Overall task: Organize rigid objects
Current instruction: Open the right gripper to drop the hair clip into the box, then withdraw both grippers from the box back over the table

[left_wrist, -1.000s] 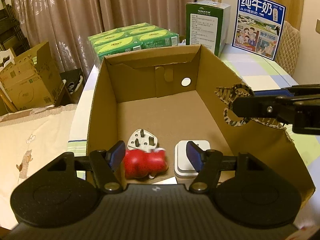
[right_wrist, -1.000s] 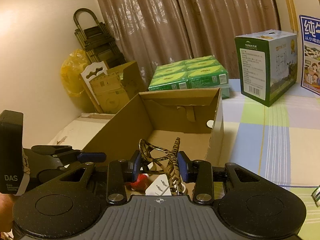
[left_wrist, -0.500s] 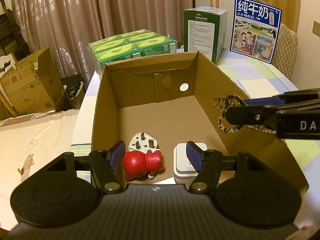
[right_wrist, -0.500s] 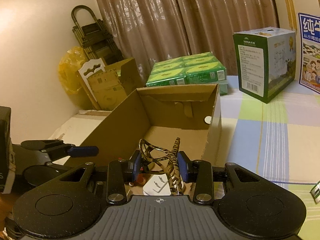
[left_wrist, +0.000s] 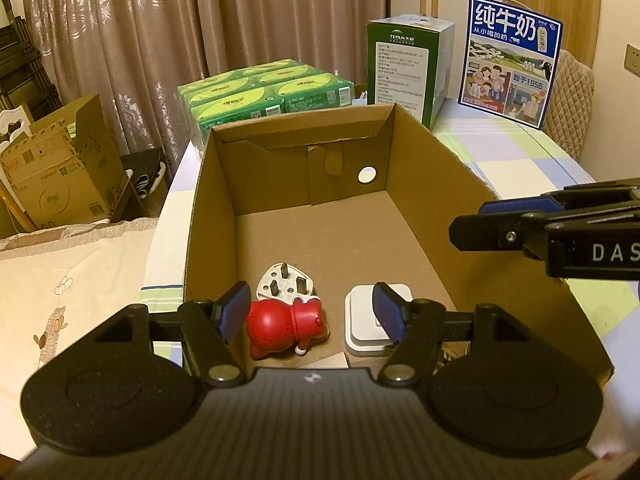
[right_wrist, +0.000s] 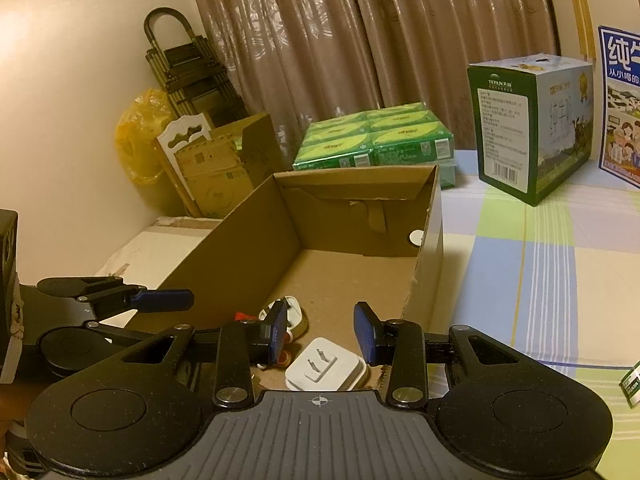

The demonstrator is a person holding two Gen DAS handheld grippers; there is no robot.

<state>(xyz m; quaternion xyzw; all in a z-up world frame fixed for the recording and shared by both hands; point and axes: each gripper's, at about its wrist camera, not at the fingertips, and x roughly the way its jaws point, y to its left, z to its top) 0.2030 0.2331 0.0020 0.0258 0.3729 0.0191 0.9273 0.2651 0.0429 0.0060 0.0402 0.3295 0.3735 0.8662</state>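
An open cardboard box stands on the table. On its floor near the front lie a red toy figure, a white three-pin plug and a white adapter. My left gripper hovers open over the box's near end, holding nothing. My right gripper is above the box's right front corner, over the adapter, its fingers apart with nothing between them. It juts in from the right as the right gripper in the left wrist view. The left gripper shows at the left in the right wrist view.
Behind the box stand green tissue packs, a green carton and a blue milk box. A checked tablecloth stretches to the right. A brown carton sits on the floor at the left, near a bed cover.
The leopard-print clip that sat between my right gripper's fingers is gone from both views. In the left wrist view the right gripper has drawn back to the right.
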